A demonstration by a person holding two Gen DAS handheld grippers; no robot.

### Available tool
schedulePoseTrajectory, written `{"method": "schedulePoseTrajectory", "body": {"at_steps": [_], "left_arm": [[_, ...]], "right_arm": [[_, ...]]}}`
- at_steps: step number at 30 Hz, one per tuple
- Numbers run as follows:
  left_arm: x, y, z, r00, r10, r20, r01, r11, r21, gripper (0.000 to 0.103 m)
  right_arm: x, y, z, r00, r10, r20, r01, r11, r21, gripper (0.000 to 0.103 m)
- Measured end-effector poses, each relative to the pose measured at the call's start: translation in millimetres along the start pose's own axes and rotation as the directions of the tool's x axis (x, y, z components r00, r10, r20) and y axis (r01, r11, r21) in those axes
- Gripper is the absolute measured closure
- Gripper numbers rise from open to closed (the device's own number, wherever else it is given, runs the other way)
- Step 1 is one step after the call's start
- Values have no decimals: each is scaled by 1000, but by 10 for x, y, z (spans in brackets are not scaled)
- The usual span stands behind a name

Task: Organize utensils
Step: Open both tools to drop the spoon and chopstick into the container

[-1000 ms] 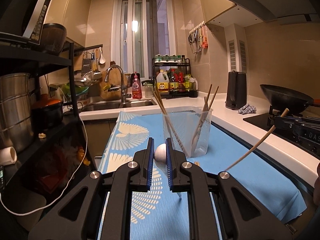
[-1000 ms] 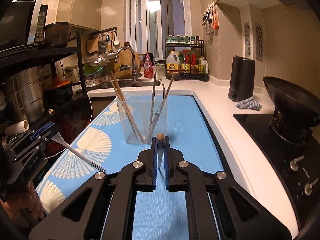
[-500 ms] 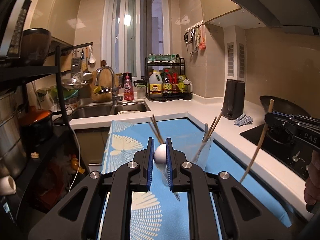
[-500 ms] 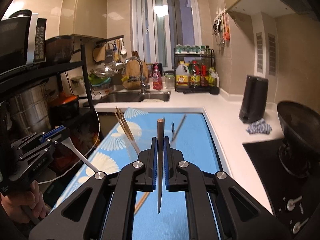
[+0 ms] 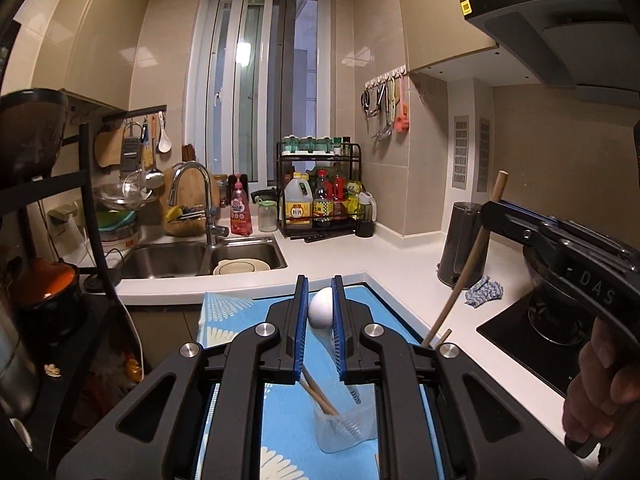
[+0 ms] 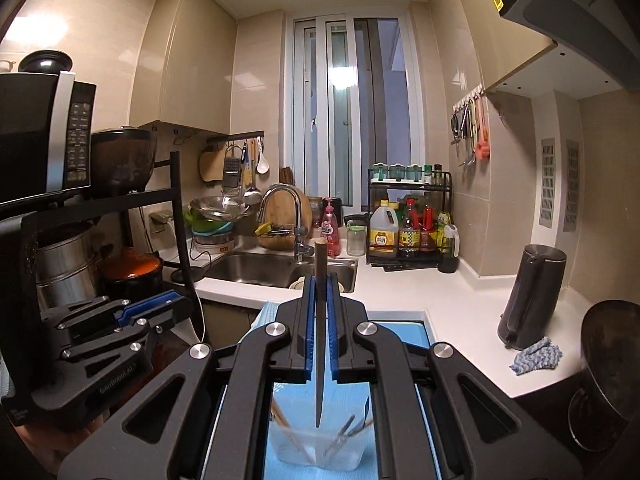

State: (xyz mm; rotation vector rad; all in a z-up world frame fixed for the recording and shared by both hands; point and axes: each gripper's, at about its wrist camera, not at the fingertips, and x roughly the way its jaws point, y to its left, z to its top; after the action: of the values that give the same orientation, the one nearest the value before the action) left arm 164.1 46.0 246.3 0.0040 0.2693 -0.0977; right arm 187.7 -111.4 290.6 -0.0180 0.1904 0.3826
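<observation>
My left gripper [image 5: 320,312] is shut on the white handle end of a plastic utensil [image 5: 321,308] and holds it upright over the clear cup [image 5: 346,430] on the blue mat; its lower end reaches into the cup beside the chopsticks [image 5: 318,394]. My right gripper [image 6: 320,308] is shut on a wooden chopstick [image 6: 320,320], held upright with its tip just above the same clear cup [image 6: 316,450]. From the left wrist view the right gripper [image 5: 494,210] is at the right with the chopstick [image 5: 468,264] slanting down to the cup.
A blue patterned mat [image 5: 228,316] covers the counter. A double sink [image 6: 280,270] lies behind, a bottle rack [image 6: 408,220] at the back, a black kettle [image 6: 530,296] and a cloth [image 6: 536,356] at the right, a wok [image 6: 612,360] on the stove, a shelf with pots [image 6: 68,268] at the left.
Both grippers have risen and come over the cup, which has dropped to the bottom of both views. The chopstick has swung from slanted to upright. The white utensil's lower end now dips into the cup.
</observation>
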Motion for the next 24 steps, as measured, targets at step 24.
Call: {"method": "schedulePoseTrajectory", "body": {"at_steps": [24], "left_arm": [[767, -145, -921, 989, -38, -140, 49, 996, 74, 70]], "right_arm": [[669, -214, -1162, 977, -43, -207, 44, 999, -3, 91]]}}
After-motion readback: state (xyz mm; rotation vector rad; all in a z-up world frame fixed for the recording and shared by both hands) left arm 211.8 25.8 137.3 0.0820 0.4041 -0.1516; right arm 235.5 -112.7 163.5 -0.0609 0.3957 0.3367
